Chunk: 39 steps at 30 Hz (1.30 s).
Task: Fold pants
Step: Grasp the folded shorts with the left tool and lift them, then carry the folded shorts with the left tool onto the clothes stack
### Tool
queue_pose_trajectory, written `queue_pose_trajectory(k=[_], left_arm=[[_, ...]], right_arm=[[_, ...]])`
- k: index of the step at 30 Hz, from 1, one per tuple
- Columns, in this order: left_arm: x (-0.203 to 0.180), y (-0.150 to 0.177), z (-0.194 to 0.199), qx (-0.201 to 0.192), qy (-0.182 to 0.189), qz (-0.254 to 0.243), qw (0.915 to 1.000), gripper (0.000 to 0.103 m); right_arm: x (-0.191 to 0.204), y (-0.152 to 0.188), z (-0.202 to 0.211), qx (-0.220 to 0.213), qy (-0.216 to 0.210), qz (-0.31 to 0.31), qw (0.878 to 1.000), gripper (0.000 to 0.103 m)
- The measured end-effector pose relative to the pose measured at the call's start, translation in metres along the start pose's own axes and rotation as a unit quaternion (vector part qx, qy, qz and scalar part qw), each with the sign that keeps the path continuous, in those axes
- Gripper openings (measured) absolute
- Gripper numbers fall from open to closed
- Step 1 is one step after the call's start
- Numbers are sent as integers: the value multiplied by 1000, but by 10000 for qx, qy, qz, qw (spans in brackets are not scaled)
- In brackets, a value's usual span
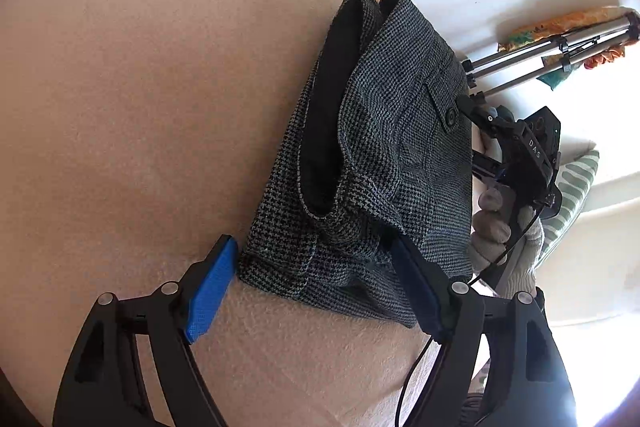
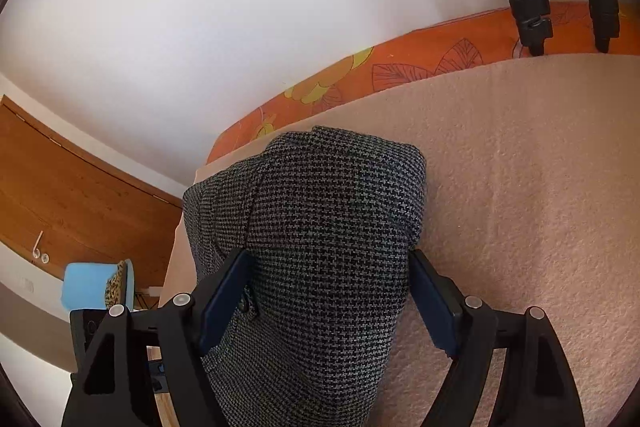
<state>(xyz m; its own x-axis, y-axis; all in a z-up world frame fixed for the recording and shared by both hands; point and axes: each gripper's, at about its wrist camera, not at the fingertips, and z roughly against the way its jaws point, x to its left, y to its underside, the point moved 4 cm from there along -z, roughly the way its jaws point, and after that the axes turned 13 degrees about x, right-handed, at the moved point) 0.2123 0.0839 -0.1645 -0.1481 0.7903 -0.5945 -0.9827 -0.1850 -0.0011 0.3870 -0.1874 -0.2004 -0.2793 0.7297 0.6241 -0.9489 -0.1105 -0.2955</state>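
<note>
Pants [image 1: 384,155] grey-black houndstooth, black lining; blanket [image 1: 140,115] pale pink; sheet [image 2: 420,67] orange with yellow flowers; gripper pads [image 1: 210,291] blue.

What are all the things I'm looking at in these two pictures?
pants: one, grey-black check, folded on the blanket
blanket: one, peach, under the pants
sheet: one, orange floral, along the blanket's far edge
tripod: one, silver legs, beyond the pants
door: one, brown wood, far left
left gripper: one, black with blue pads, open around a pants corner
right gripper: one, black with blue pads, open, straddling the pants
gloved hand: one, grey, holding the right gripper
</note>
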Motion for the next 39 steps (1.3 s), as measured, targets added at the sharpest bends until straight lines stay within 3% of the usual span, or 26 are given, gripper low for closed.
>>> queue_pose_trajectory(k=[8,10,12,15,22,31,39], left_arm=[[-18,1,-10,-356,-174,-317,9987,80],[-22,1,-15,-322,-209,-367,9986,55],[-26,-1,-19,-344,-150,-334,9987,44],[-32,-1,-22,-374,-202,-452,9981,38],[-50,-1,-9,-680,-299,-793,9941,33],[-65,2,3,-837,-173,-953,9918,32],[-102,14,12,-975,-190,-1458,9843,32]], right_arm=[[1,4,-9,-89,-248,-113,9996,71],[-1,7,-8,-82,-265,-171,9995,60],[-3,6,-15,-78,-230,-217,9995,53],[-5,9,-11,-114,-124,-189,9997,39],[28,16,-6,-270,351,222,9988,24],[68,26,22,-527,767,790,9925,20],[81,30,63,-770,1000,1012,9868,19]])
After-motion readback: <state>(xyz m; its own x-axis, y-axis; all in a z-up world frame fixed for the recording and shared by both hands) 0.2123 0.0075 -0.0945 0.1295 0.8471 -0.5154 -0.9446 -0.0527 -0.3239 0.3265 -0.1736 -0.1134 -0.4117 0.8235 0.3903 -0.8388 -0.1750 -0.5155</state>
